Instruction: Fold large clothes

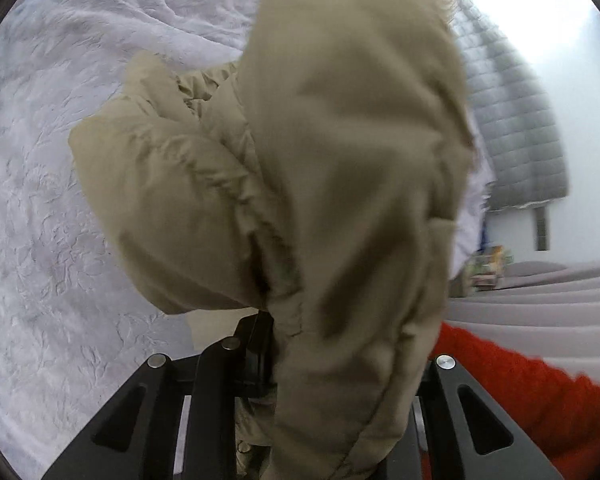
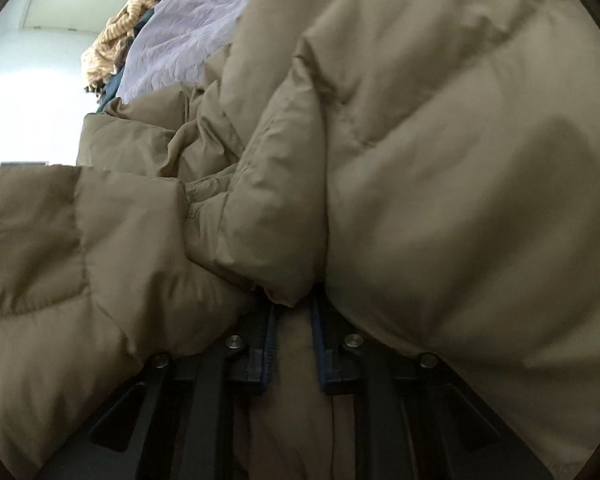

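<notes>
A beige puffer jacket (image 1: 340, 160) hangs bunched up above the bed in the left wrist view and covers most of my left gripper (image 1: 284, 320). Only its left finger (image 1: 256, 344) shows, and the jaws are shut on a fold of the jacket. The same jacket (image 2: 440, 160) fills the right wrist view in thick quilted folds. There my right gripper (image 2: 293, 308) has its blue pads (image 2: 270, 344) close together, with a puffy edge of the jacket pinched between them. More jacket fabric runs down between the fingers.
A pale lavender textured bedspread (image 1: 60, 200) lies under the jacket. A grey quilted cover (image 1: 512, 128) is at the right, and a person's red sleeve (image 1: 520, 392) reaches in beside the left gripper. A striped orange cloth (image 2: 116, 36) lies at the bed's far edge.
</notes>
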